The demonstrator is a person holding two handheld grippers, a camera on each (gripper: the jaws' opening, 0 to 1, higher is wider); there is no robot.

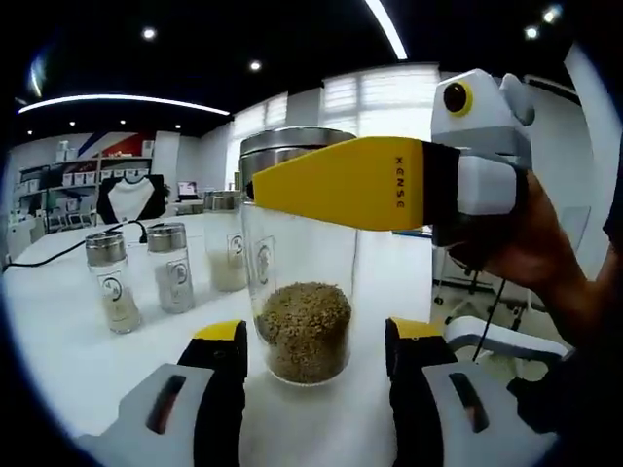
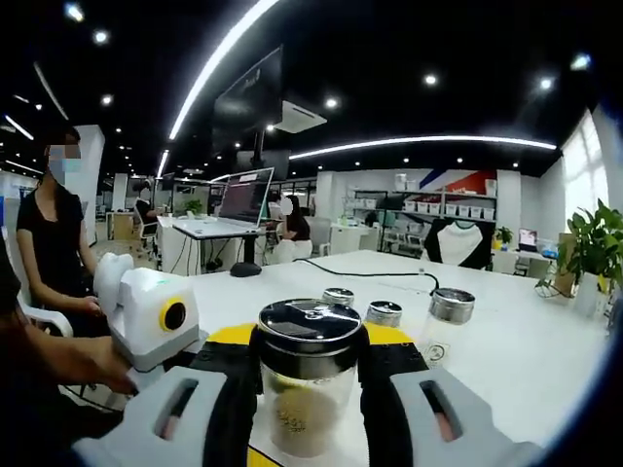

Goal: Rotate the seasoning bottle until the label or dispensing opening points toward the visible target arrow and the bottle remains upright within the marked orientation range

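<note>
seasoning bottle [image 1: 305, 292] stood upright on white table [image 1: 58, 321], left gripper [image 1: 316, 355] jaws spread beside its base, right gripper [image 2: 310, 375] clamped on steel lid [image 2: 311, 331]; turning underway, arrow unseen, alignment unconfirmed.

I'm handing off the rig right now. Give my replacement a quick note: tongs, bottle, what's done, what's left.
Left tongs: jaws flank the base of the seasoning bottle; contact unclear.
Right tongs: jaws sit either side of the bottle's metal cap, apparently gripping it.
Bottle stands upright on the white table, grains in the bottom. Three spare bottles stand behind it.
Done: both tongs in place.
Left: no target arrow in view; find it, then turn the bottle, keeping it upright.
</note>
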